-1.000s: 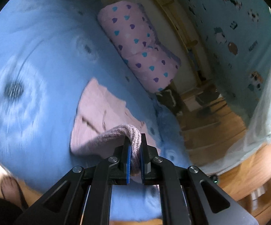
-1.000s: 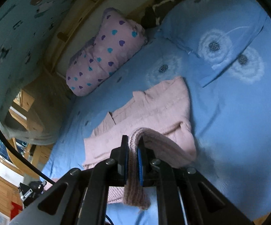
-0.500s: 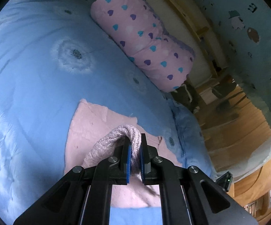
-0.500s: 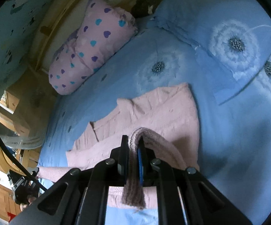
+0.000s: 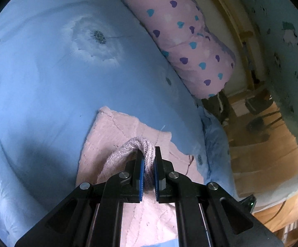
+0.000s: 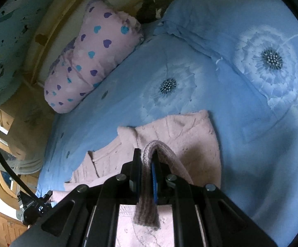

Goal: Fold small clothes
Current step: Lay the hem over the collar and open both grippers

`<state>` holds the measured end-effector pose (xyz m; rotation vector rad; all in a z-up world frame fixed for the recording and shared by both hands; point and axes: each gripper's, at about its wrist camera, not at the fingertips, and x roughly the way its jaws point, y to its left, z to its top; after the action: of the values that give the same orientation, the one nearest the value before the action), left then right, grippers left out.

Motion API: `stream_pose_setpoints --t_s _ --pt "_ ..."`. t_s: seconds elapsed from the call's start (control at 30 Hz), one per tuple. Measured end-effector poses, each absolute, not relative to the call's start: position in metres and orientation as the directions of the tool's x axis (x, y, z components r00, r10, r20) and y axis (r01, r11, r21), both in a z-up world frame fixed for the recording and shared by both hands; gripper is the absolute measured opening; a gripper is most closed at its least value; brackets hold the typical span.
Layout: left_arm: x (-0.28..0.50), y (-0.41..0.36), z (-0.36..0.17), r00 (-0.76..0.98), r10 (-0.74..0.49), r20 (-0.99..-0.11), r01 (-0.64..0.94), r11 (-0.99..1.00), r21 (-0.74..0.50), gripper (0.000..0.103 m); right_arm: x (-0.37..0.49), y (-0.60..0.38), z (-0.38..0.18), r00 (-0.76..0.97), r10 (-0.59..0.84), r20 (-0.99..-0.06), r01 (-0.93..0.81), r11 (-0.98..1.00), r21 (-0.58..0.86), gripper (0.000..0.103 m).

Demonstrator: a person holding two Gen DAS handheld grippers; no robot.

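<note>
A bed point(image 5: 35, 78) covered by a blue sheet printed with white dandelion flowers fills most of both views. A blue pillow point(image 6: 241, 20) in the same print is seen lying toward the head of the bed in the right wrist view. A pink bolster point(image 5: 182, 39) dotted with purple and teal hearts is laid along the far edge of the bed, beside a pale wooden frame and a wall with cartoon pictures. A wooden floor point(image 5: 268, 144) is visible past the bed's corner in the left wrist view.

A pink knitted sweater point(image 5: 116, 135) is spread flat on the sheet near the front edge of the bed, well apart from the bolster, with its collar point(image 6: 128, 131) turned toward the bolster side. Its ribbed hem is lifted off the flat part at two places.

The left gripper point(image 5: 148, 160) is closed tight on a raised loop of the ribbed hem point(image 5: 142, 146), which is pinched between the blue pads and arches up above the sweater. The right gripper point(image 6: 148, 160) is likewise closed on the ribbed edge point(image 6: 149, 185), a strip of which is seen passing between the jaws and hanging down below them over the sweater. At the lower left of the right wrist view the other gripper is seen, small and dark, by a pink piece of the garment.
</note>
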<state>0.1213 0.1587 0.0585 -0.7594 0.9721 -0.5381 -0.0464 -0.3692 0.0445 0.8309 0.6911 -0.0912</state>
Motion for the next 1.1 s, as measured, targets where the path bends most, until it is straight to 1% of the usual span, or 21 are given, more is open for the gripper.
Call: stream_pose_setpoints --t_s 0.13,0.37,0.43,0.63,0.77,0.87,1.0,1.1 --pt "0.127 0.152 0.056 0.46 -0.701 -0.544 0.071 0.64 -0.765 0.0 -0.039 -0.365 0.039 0.76 0.166 -0.629 0.353 0.708 0.612 0.009" --pt "0.146 0.147 0.046 0.449 -0.689 -0.569 0.051 0.656 -0.753 0.0 -0.033 -0.376 0.033 0.753 0.165 -0.637 0.368 0.696 0.616 0.009" --pt "0.151 0.142 0.045 0.442 -0.694 -0.568 0.052 0.652 -0.756 0.0 -0.028 -0.38 0.029 0.747 0.161 -0.645 0.378 0.695 0.612 0.009" --pt "0.166 0.131 0.048 0.454 -0.7 -0.551 0.071 0.645 -0.761 0.0 -0.009 -0.387 0.031 0.76 0.157 -0.631 0.362 0.705 0.611 0.009" --pt "0.179 0.123 0.038 0.454 -0.668 -0.589 0.065 0.685 -0.726 0.0 0.006 -0.389 0.033 0.753 0.124 -0.646 0.36 0.744 0.563 0.008" --pt "0.187 0.124 0.028 0.453 -0.649 -0.612 0.031 0.697 -0.716 0.0 0.016 -0.394 0.029 0.752 0.118 -0.649 0.37 0.739 0.563 0.009" --pt "0.19 0.131 0.022 0.458 -0.651 -0.606 0.004 0.683 -0.731 0.0 0.025 -0.393 0.02 0.728 0.115 -0.676 0.379 0.754 0.537 0.009" --pt "0.191 0.129 0.023 0.462 -0.649 -0.604 0.011 0.686 -0.728 0.0 0.028 -0.394 0.018 0.722 0.116 -0.682 0.383 0.754 0.534 0.008"
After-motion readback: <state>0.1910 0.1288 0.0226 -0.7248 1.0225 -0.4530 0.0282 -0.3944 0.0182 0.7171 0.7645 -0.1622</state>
